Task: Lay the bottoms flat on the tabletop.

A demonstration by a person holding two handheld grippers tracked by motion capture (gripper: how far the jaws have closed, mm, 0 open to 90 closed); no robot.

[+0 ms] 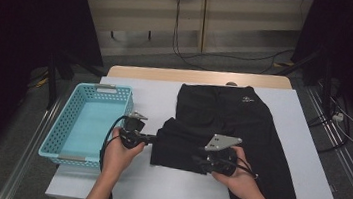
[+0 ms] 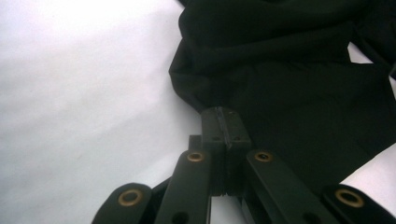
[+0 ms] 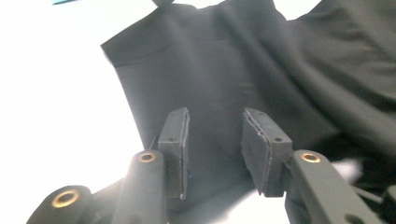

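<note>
A pair of black trousers [image 1: 231, 131] lies on the white-covered counter [image 1: 303, 159], filling the centre and right of the high view, with one leg folded over toward the lower left. The left hand-held gripper [image 1: 152, 138] sits at that folded leg's left edge; in the left gripper view its pads are clenched together on the trousers' [image 2: 289, 84] hem, pinching the cloth. The right hand-held gripper [image 1: 202, 163] rests at the fold's lower edge. In the right gripper view its jaws stand apart over the dark fabric [image 3: 224, 70], pressing on nothing. A light blue basket [image 1: 67, 132] stands at the left of the counter, just beside the left hand [image 1: 120, 154].
</note>
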